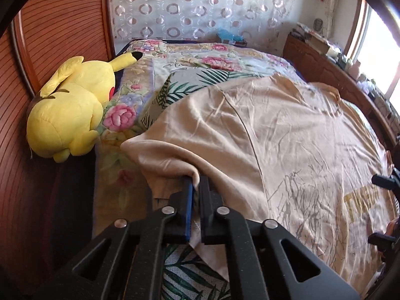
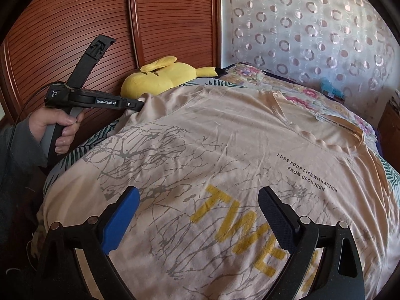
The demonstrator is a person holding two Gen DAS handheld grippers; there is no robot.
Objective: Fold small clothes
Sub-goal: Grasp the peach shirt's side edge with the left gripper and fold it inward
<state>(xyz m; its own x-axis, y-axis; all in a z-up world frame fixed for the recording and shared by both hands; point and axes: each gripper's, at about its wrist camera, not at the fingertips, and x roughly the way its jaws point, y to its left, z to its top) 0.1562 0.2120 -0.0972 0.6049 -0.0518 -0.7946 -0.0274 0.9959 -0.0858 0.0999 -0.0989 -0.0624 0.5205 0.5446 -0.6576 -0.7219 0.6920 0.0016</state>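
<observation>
Floral bed (image 1: 130, 115), beige T-shirt (image 1: 275, 130) edge pinched in left hand-held gripper (image 1: 196, 185), under wide-open right hand-held gripper (image 2: 198, 200).

Home bedroom, floral bedspread (image 1: 195, 60), yellow plush toy (image 1: 72, 105), slatted wooden wardrobe (image 2: 75, 25), patterned curtain (image 2: 312, 25)

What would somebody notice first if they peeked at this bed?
Probably the bright yellow plush toy lying at the bed's edge against the wooden wardrobe. Next, the big beige T-shirt with yellow letters spread across the bed, its sleeve pinched in the left gripper.
</observation>
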